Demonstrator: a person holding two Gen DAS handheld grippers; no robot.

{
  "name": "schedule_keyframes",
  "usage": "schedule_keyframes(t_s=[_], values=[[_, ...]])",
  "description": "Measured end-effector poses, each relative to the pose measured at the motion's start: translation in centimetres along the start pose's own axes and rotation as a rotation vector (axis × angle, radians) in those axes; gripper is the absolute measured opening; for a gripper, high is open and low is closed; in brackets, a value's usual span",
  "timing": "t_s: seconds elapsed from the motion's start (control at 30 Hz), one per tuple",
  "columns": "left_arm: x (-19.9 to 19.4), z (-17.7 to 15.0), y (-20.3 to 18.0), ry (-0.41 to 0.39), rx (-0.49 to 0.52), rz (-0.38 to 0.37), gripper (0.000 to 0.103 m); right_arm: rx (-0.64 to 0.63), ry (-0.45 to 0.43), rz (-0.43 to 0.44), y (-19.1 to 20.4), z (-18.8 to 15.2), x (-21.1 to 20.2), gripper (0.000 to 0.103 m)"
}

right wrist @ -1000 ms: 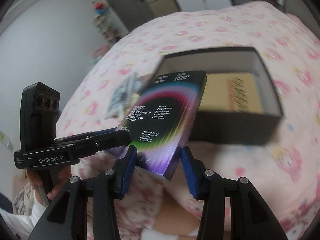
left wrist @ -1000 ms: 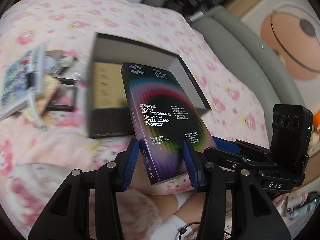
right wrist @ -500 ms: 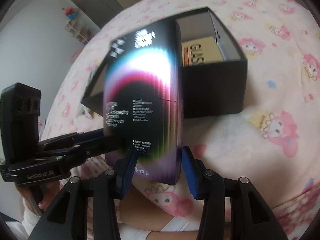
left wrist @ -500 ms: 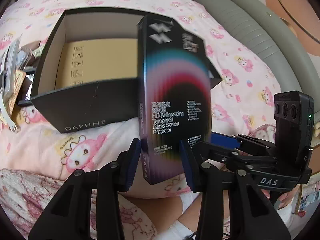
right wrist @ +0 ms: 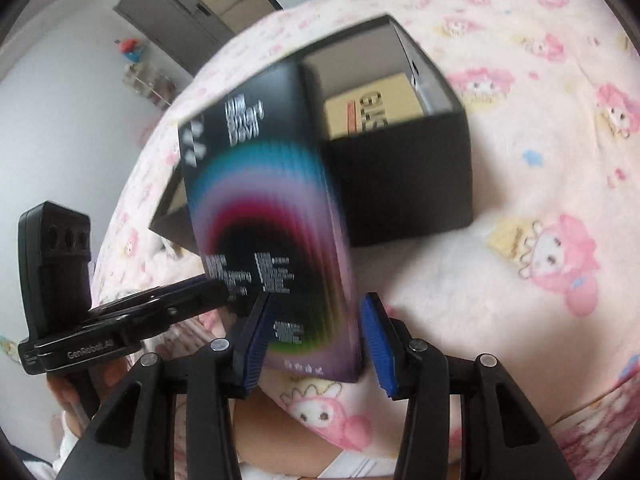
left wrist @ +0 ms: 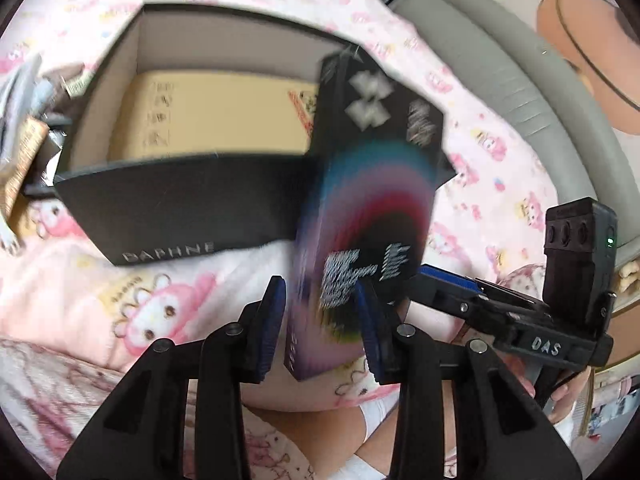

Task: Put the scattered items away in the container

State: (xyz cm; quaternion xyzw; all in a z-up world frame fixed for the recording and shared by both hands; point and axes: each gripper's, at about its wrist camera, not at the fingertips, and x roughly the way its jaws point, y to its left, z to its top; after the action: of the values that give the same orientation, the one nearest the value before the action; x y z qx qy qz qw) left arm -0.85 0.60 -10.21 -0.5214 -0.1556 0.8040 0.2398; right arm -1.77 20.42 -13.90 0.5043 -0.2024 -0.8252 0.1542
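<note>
A flat black screen protector box [left wrist: 372,200] with a rainbow ring stands nearly upright in the air, just in front of the open black container [left wrist: 180,200]. My right gripper [right wrist: 316,340] is shut on the lower end of the screen protector box [right wrist: 272,216]. My left gripper [left wrist: 322,328] has the same end between its fingers and its jaws are closing. Its right pad lies against the box and a sliver of gap shows at the left pad. The container [right wrist: 400,184] holds a tan carton [left wrist: 216,116].
Everything rests on a pink cartoon-print blanket [left wrist: 160,312]. Several loose packets and cards [left wrist: 24,132] lie left of the container. A grey padded rail [left wrist: 520,80] runs along the blanket's far right. A person's bare legs show below the grippers.
Both grippers have come down and closer to the container. The screen protector box has swung from slanted to nearly upright. The left jaws have narrowed around it.
</note>
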Motion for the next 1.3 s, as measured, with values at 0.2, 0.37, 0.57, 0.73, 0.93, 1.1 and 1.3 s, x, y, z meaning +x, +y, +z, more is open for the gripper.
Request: schedule_keyframes(t_s=[0.2, 0.37, 0.57, 0.73, 0.93, 1.1, 1.3], values=[[-0.5, -0.5, 2.2, -0.006, -0.048, 0.001, 0.038, 0.006, 0.014, 0.025, 0.7, 0.0, 0.7, 0.042], [-0.2, -0.2, 2.7, -0.021, -0.063, -0.017, 0.038, -0.002, 0.12, 0.008, 0.5, 0.8, 3.0, 0.043], [0.7, -0.4, 4.4, 0.003, -0.16, -0.098, 0.045, -0.065, 0.149, -0.024, 2.3, 1.7, 4.1, 0.049], [0.7, -0.8, 3.7, 0.011, -0.119, -0.047, 0.046, -0.093, 0.162, -0.039, 2.9, 1.6, 5.0, 0.057], [1.0, -0.9, 4.4, 0.051, -0.16, -0.096, 0.049, -0.144, 0.127, -0.052, 3.3, 0.8, 4.5, 0.053], [1.5, -0.8, 4.7, 0.078, -0.196, -0.13, 0.054, -0.153, 0.105, -0.077, 3.3, 0.4, 3.9, 0.048], [1.7, -1.0, 3.6, 0.079, -0.136, -0.112, 0.058, -0.218, 0.068, -0.154, 4.1, -0.8, 2.8, 0.037]])
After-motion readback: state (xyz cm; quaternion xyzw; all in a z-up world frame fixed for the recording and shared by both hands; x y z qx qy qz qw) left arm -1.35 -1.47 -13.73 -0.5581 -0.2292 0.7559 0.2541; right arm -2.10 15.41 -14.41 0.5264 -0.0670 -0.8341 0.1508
